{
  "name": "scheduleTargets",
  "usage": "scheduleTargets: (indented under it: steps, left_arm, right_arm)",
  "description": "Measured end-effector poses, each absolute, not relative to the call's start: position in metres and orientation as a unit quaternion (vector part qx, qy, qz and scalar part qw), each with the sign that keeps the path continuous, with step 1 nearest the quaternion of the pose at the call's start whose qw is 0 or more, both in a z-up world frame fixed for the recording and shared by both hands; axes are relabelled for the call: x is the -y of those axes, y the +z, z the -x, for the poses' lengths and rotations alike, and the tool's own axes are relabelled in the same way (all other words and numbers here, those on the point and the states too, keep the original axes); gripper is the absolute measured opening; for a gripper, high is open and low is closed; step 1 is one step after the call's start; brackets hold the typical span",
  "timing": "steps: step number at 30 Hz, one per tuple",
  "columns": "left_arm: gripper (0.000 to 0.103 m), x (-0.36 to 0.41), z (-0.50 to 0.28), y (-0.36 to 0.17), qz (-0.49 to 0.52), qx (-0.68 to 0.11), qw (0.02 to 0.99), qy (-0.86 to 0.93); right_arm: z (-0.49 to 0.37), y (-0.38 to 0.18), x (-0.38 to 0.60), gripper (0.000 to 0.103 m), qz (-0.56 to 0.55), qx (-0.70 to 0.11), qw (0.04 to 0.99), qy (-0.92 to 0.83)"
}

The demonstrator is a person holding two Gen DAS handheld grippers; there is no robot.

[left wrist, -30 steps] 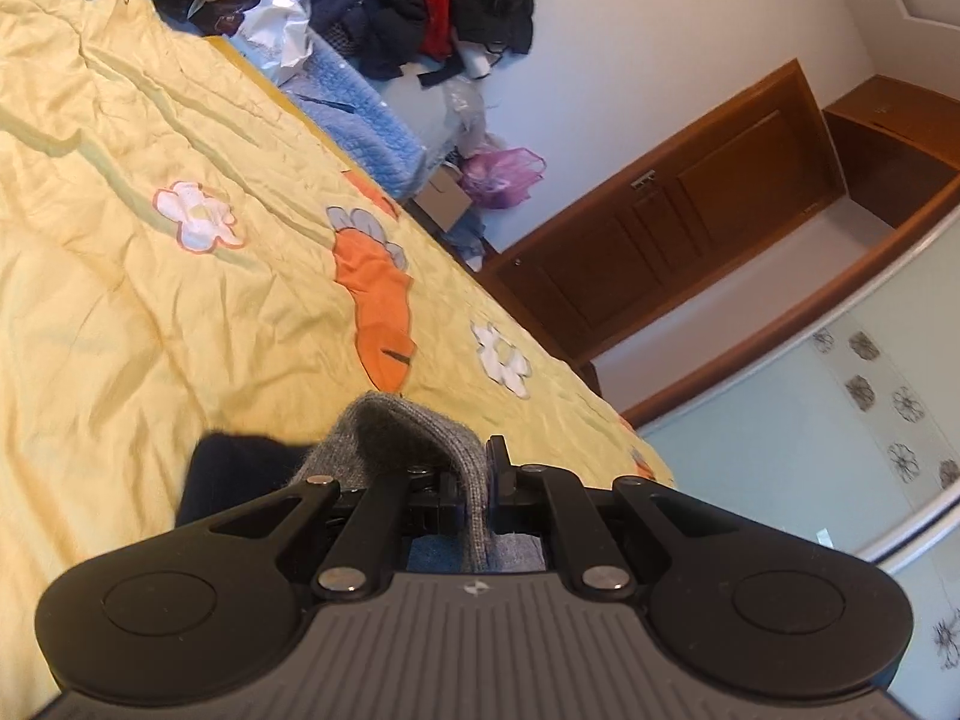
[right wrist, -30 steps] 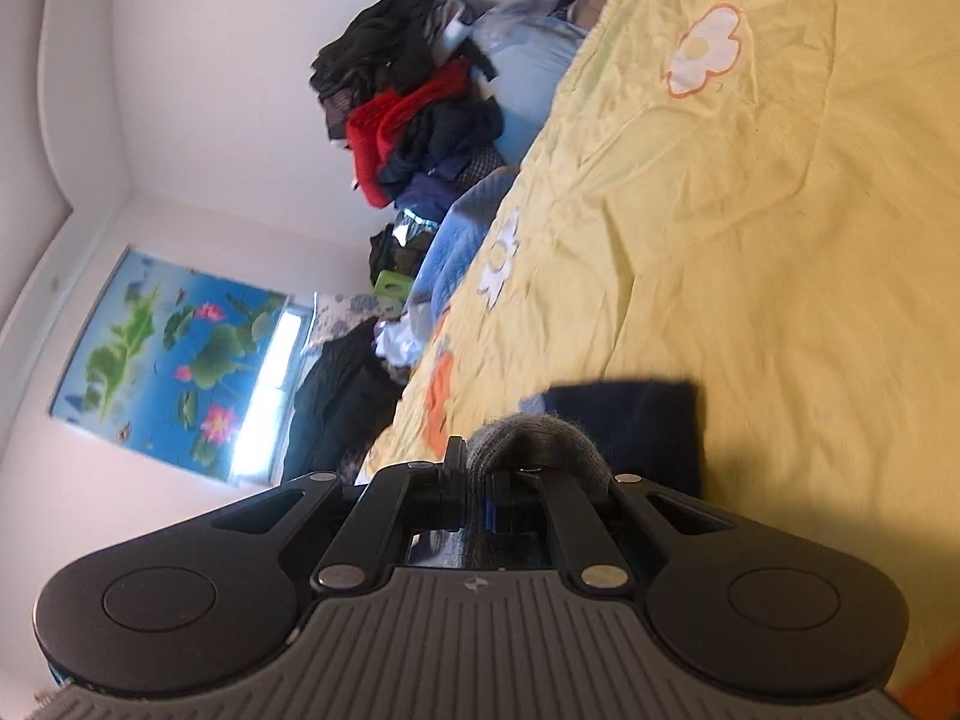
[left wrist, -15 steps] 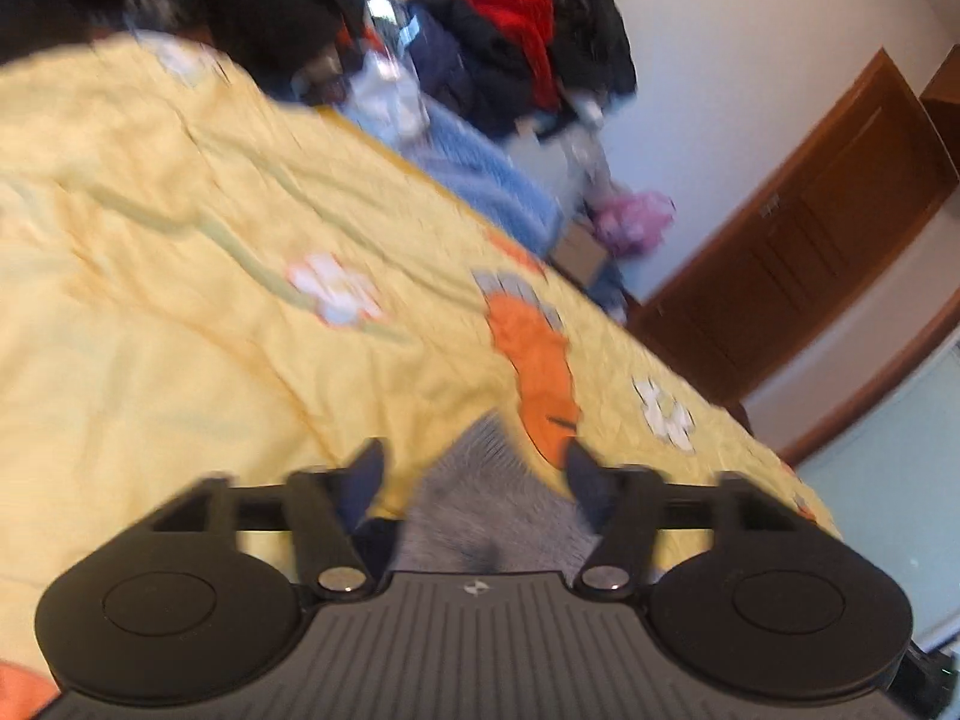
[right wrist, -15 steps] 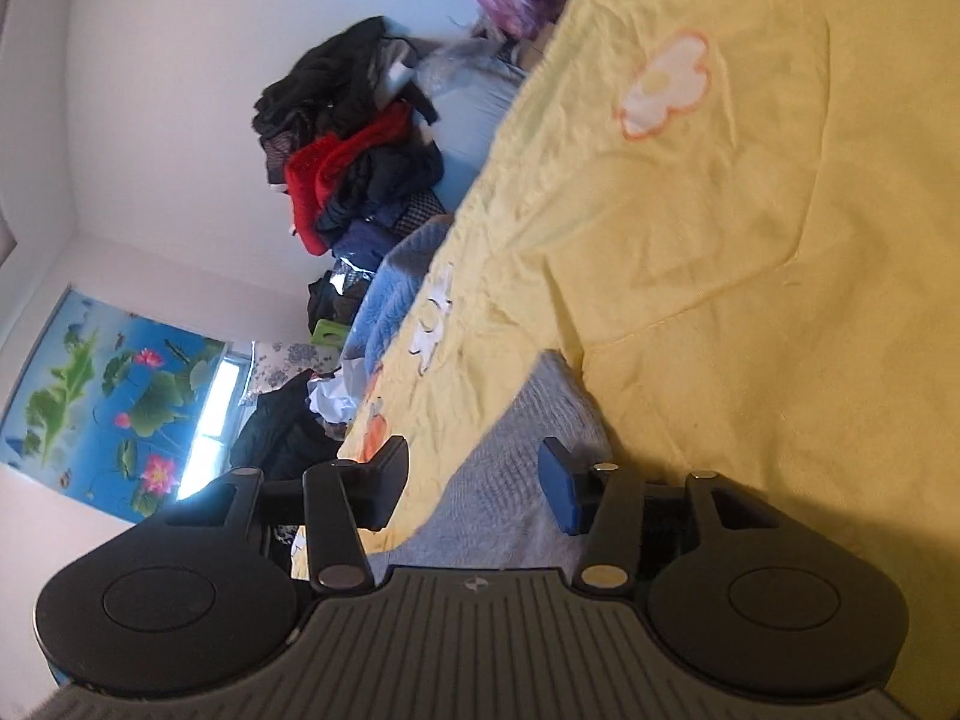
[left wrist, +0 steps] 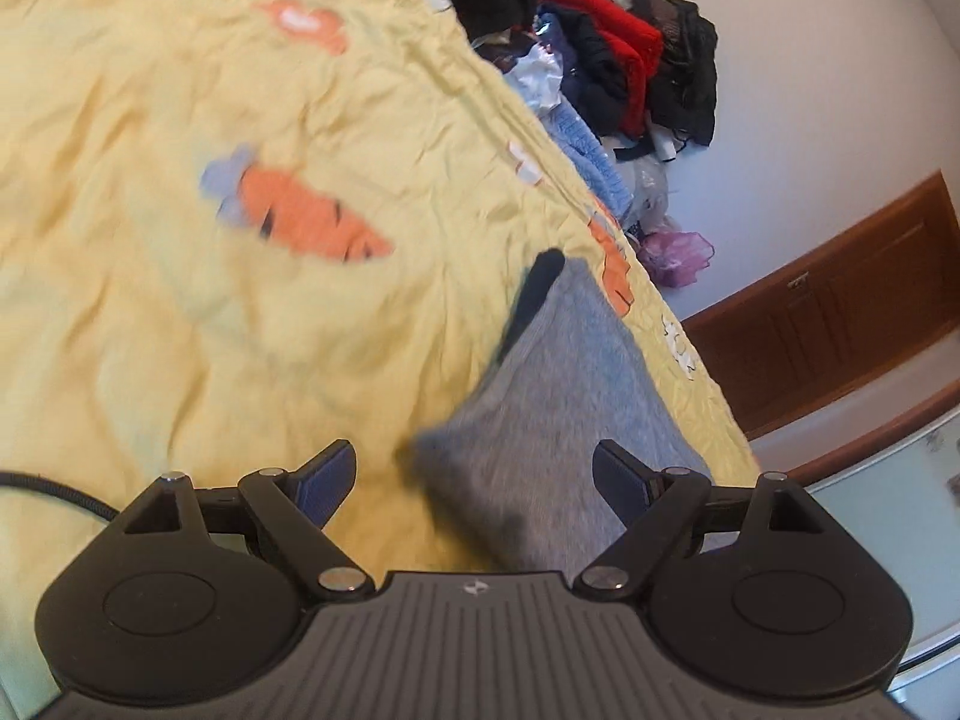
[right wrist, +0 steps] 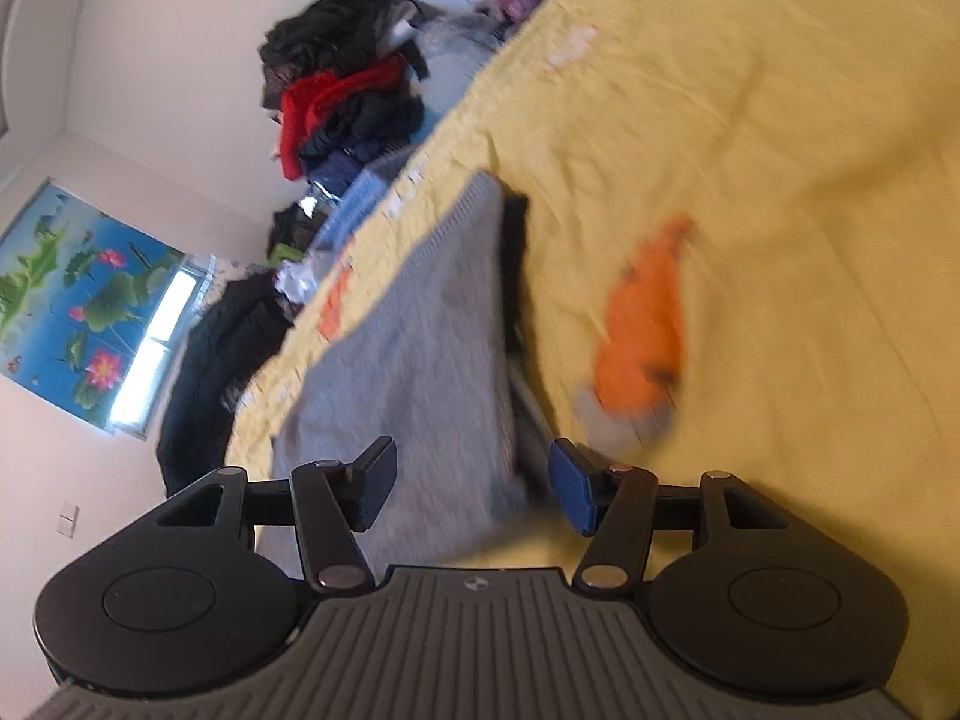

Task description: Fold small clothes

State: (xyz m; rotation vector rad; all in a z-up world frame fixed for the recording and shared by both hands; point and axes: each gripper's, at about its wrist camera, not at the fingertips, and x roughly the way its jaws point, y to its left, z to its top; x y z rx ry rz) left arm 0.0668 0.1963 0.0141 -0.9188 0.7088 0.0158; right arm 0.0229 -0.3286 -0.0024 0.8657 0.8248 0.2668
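Both grippers had let go of the grey knit garment (left wrist: 558,420) within the last second; earlier each was pinched shut on a fold of it, and now the two had drawn back from it. The left gripper (left wrist: 474,480) had just been opening and stood wide, its two blue-padded fingers (left wrist: 327,477) clear of the cloth, with the near corner of the garment lying between and below them, untouched. The right gripper (right wrist: 471,483) had also just been opening, less wide, and its two fingers (right wrist: 573,483) straddled the garment's near edge without pressing on it.

One grey garment lay flat on the bed, close to its far edge, on the yellow bedspread (left wrist: 180,330). One dark piece of cloth (left wrist: 534,294) showed from beneath its side, seen in the right view as a dark strip (right wrist: 515,252). On the bedspread near it, one orange carrot print (left wrist: 300,219) was plain in each view, though blurred.

Beyond the bed, one heap of clothes (left wrist: 624,72), black, red and blue, was stacked against the wall. One lotus picture (right wrist: 78,300) hung on the wall in the right view, and one wooden door (left wrist: 840,300) stood in the left.
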Motion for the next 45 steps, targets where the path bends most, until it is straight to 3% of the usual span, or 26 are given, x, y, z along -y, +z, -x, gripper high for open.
scheduleTargets:
  steps: [10, 12, 13, 14, 15, 16, 19, 21, 23, 25, 27, 28, 29, 32, 38, 45]
  left_arm:
    - [0.090, -0.191, -0.098, 0.005, 0.510, -0.314, 0.801, 0.003]
    - [0.066, -0.185, -0.104, 0.007, 0.487, -0.325, 0.811, 0.019]
    - [0.036, -0.182, -0.108, 0.006, 0.468, -0.343, 0.814, 0.028]
    - [0.029, -0.180, -0.111, 0.005, 0.455, -0.355, 0.816, 0.033]
    - [0.029, -0.180, -0.111, 0.005, 0.453, -0.354, 0.818, 0.031]
    - [0.029, -0.181, -0.110, 0.004, 0.459, -0.355, 0.814, 0.029]
    - [0.032, -0.184, -0.108, -0.004, 0.494, -0.354, 0.794, 0.013]
    - [0.043, -0.185, -0.106, -0.007, 0.515, -0.345, 0.785, 0.006]
    - [0.068, -0.184, -0.104, -0.008, 0.537, -0.327, 0.777, -0.008]
    - [0.073, -0.179, -0.107, -0.004, 0.540, -0.320, 0.779, -0.003]
    - [0.071, -0.173, -0.111, -0.002, 0.524, -0.317, 0.790, 0.002]
    - [0.051, -0.170, -0.113, -0.001, 0.513, -0.321, 0.796, 0.004]
    - [0.008, -0.167, -0.118, -0.004, 0.502, -0.339, 0.796, 0.006]
    - [0.006, -0.166, -0.118, -0.014, 0.497, -0.355, 0.792, 0.012]
    - [0.005, -0.159, -0.103, 0.020, 0.438, -0.337, 0.833, 0.008]
    - [0.005, -0.165, -0.079, 0.044, 0.444, -0.331, 0.833, -0.020]
  right_arm:
    - [-0.033, -0.010, 0.298, 0.065, -0.438, -0.363, 0.815, 0.106]
    - [-0.042, -0.011, 0.292, 0.060, -0.441, -0.356, 0.819, 0.090]
    - [-0.048, -0.013, 0.289, 0.050, -0.439, -0.360, 0.818, 0.086]
    - [-0.053, -0.014, 0.286, 0.044, -0.437, -0.366, 0.818, 0.082]
    - [-0.057, -0.018, 0.284, 0.032, -0.436, -0.372, 0.816, 0.076]
    - [-0.060, -0.020, 0.283, 0.028, -0.440, -0.376, 0.812, 0.072]
    - [-0.062, -0.029, 0.284, 0.028, -0.472, -0.374, 0.794, 0.081]
    - [-0.062, -0.032, 0.283, 0.026, -0.478, -0.368, 0.794, 0.080]
    - [-0.062, -0.036, 0.284, 0.024, -0.493, -0.359, 0.788, 0.082]
    - [-0.063, -0.039, 0.285, 0.023, -0.507, -0.355, 0.781, 0.084]
    - [-0.065, -0.041, 0.285, 0.016, -0.514, -0.358, 0.776, 0.077]
    - [-0.066, -0.043, 0.284, 0.011, -0.513, -0.363, 0.774, 0.075]
    - [-0.067, -0.044, 0.283, 0.009, -0.512, -0.365, 0.774, 0.074]
    - [-0.064, -0.042, 0.281, 0.012, -0.504, -0.357, 0.782, 0.079]
    - [-0.056, -0.019, 0.279, 0.012, -0.476, -0.335, 0.809, 0.083]
    - [-0.045, 0.018, 0.282, 0.012, -0.468, -0.313, 0.816, 0.129]
